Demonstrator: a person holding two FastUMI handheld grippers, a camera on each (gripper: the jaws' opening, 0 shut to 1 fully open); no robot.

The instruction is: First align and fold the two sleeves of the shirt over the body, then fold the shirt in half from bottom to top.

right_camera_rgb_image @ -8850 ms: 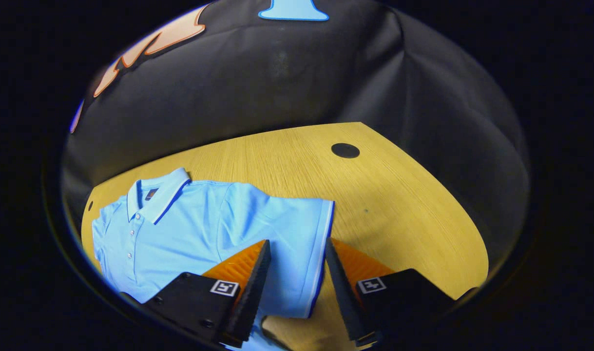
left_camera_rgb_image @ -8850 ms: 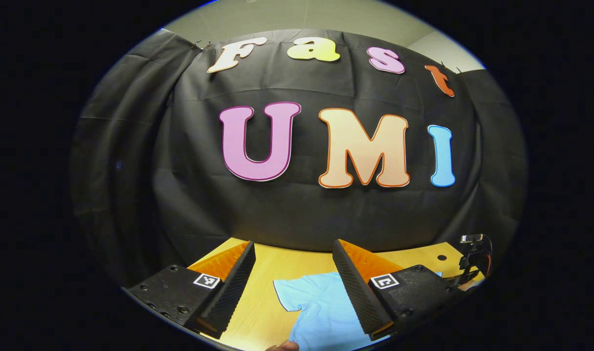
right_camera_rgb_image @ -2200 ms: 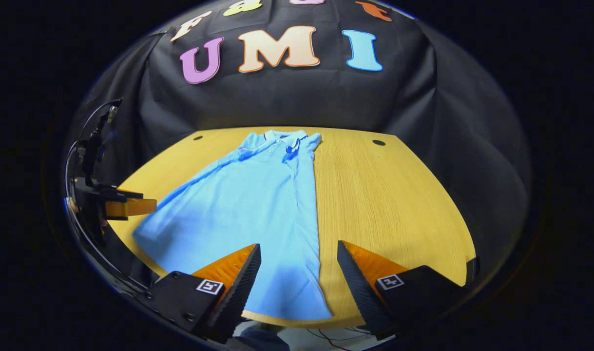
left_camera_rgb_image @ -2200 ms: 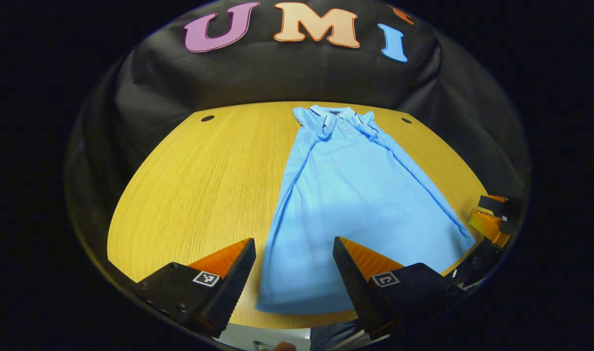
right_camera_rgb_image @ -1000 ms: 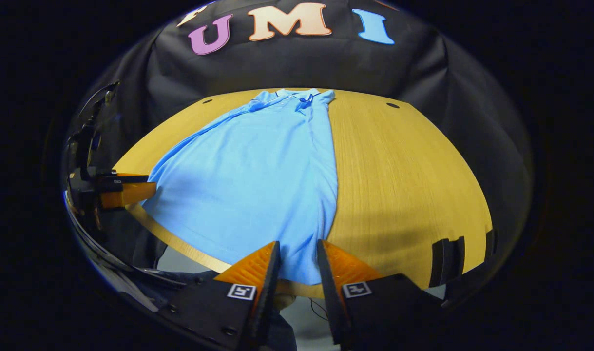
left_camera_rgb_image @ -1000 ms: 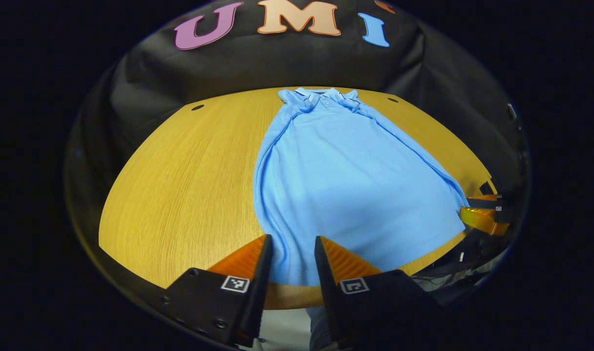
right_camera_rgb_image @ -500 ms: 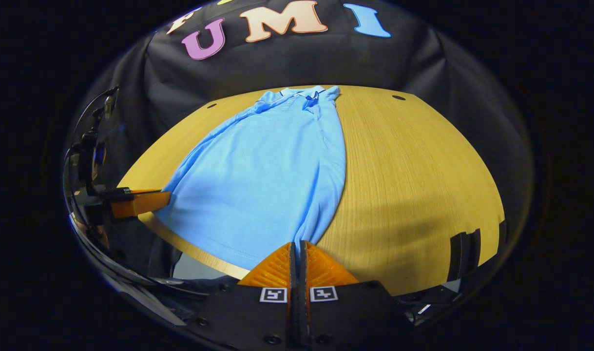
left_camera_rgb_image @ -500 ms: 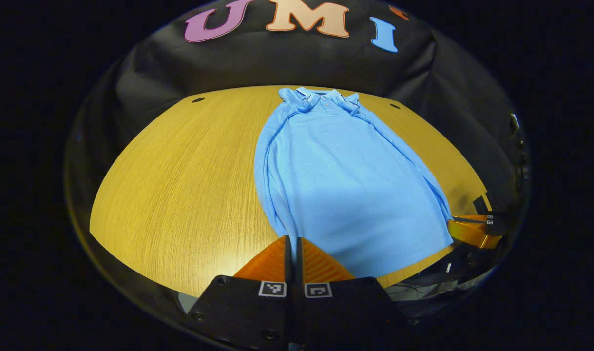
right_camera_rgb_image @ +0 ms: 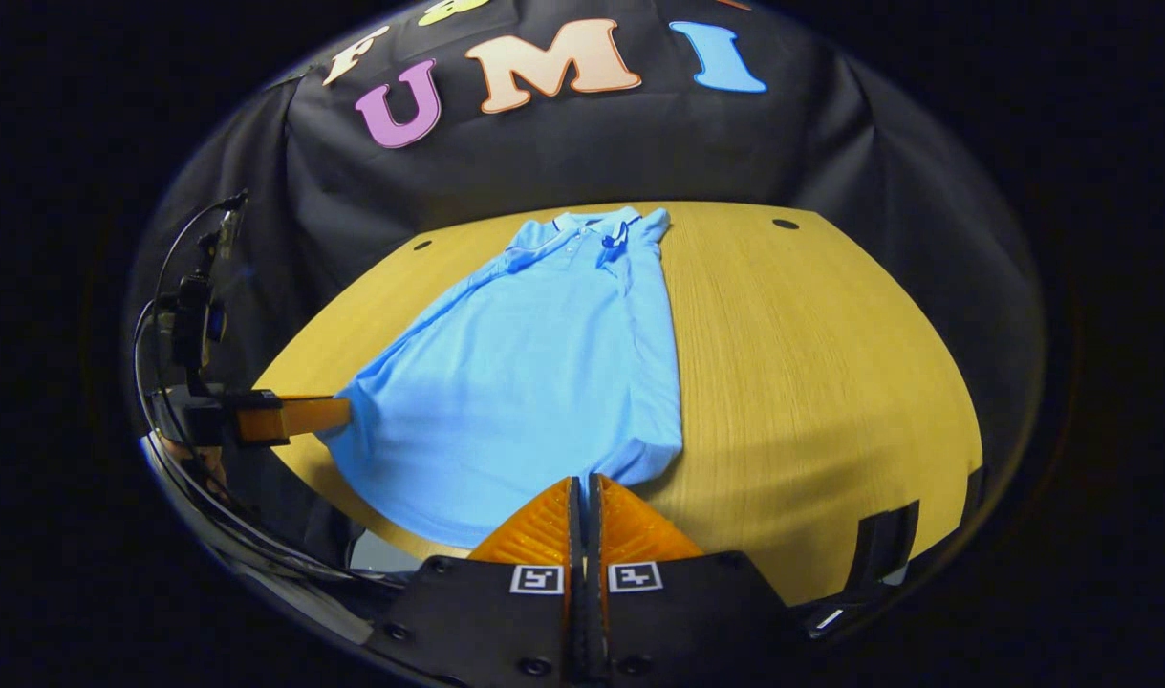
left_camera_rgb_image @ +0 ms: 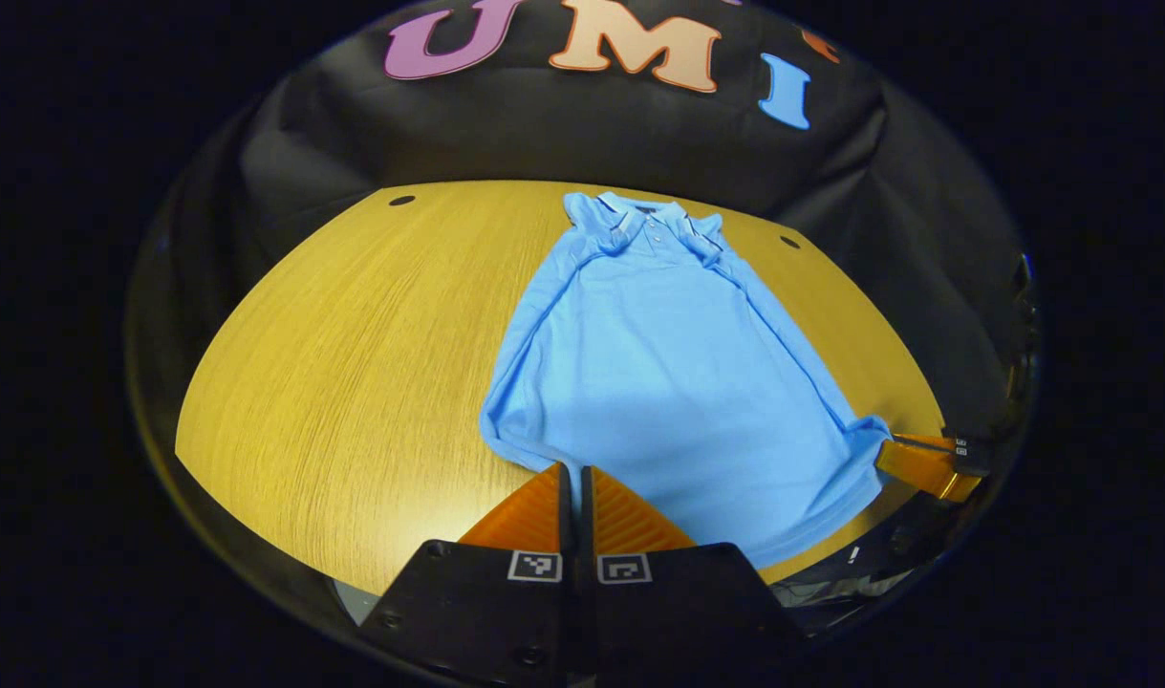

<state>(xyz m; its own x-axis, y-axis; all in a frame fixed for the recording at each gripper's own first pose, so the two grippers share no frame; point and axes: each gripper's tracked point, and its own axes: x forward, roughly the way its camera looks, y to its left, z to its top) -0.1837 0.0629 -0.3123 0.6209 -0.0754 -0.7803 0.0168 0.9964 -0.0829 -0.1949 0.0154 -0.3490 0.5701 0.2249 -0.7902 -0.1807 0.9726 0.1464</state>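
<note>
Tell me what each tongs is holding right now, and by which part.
Both hold the shirt by its bottom hem: the left tongs pinch one bottom corner, the right tongs the other.

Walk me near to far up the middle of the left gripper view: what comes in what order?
left gripper, shut on the shirt's hem → shirt body → collar → bare strip of table → black cloth wall.

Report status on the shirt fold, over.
Left claw shut on shirt hem corner. Right claw shut on the other corner. Sleeves folded in, bottom fold not done. Table unobstructed.
</note>
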